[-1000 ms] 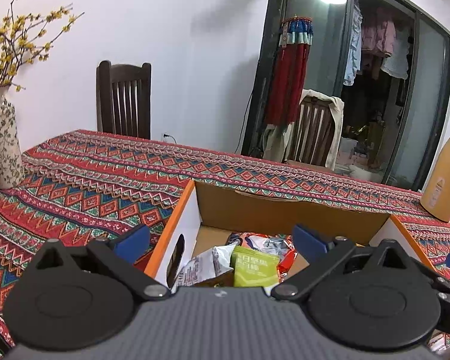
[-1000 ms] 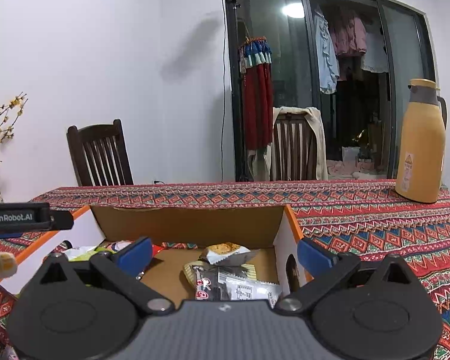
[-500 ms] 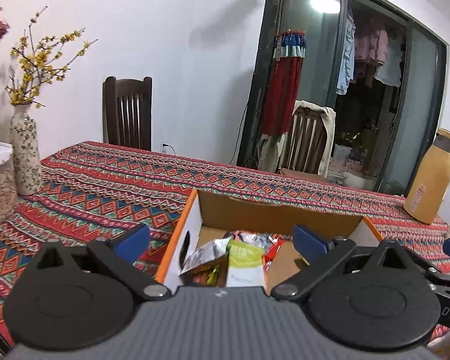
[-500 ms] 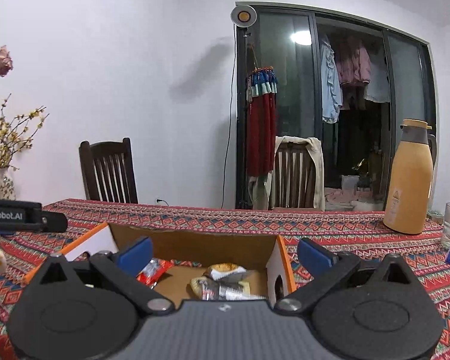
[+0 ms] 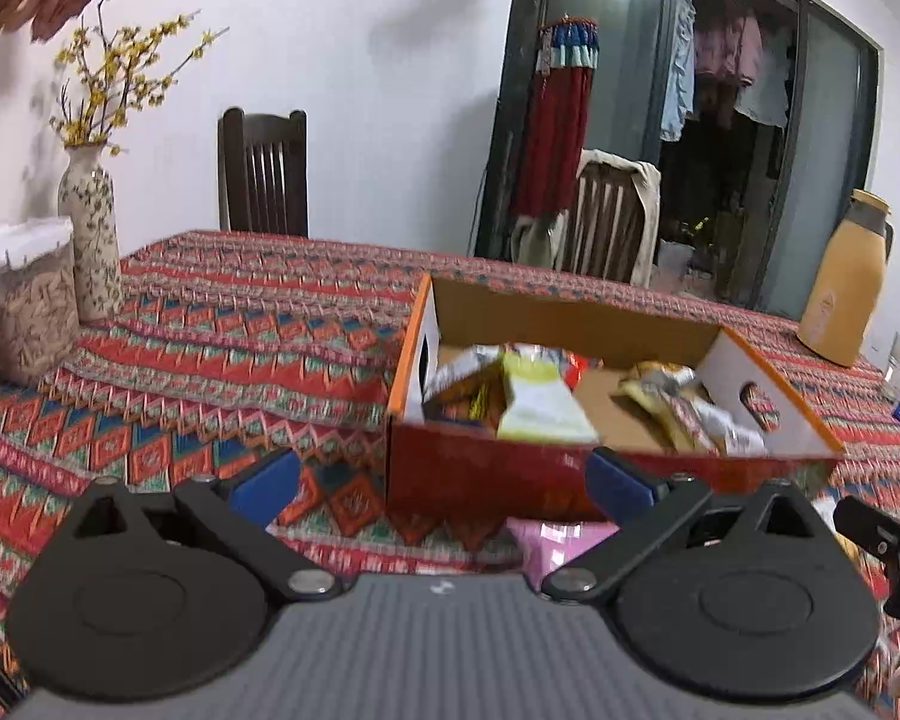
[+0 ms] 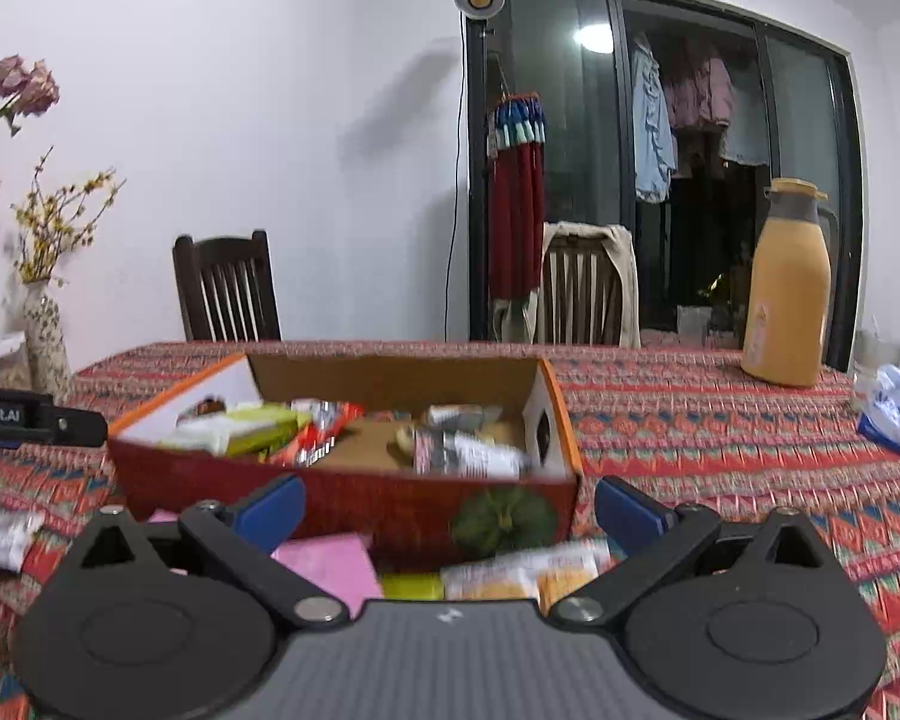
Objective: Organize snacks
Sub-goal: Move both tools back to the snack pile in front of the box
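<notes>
Across the whole table I see a red, blue and orange zigzag-patterned cloth [image 5: 222, 348]; behind it stand a white wall, two dark wooden chairs, and a dark-framed glass door with clothes hanging beyond it; at the left edge I count one speckled ceramic vase [image 5: 90, 240] of yellow twigs and one white-lidded container [image 5: 21, 294], at the right one tall mustard-yellow thermos jug [image 6: 786, 294]. One open cardboard box with orange rims and a red front [image 6: 342, 498] sits mid-table, with bare cloth wide on both sides of it; inside it lie several blurred snack packets, too smeared for me to count. My left gripper [image 5: 444, 480] has both blue pads spread wide and holds nothing; my right gripper [image 6: 450, 504] is likewise wide apart and empty. Just before the box front lie one pink flat packet [image 6: 330, 564] and a pale orange-and-white packet [image 6: 522, 576]; one white wrapper [image 6: 0, 540] rests at far left.
</notes>
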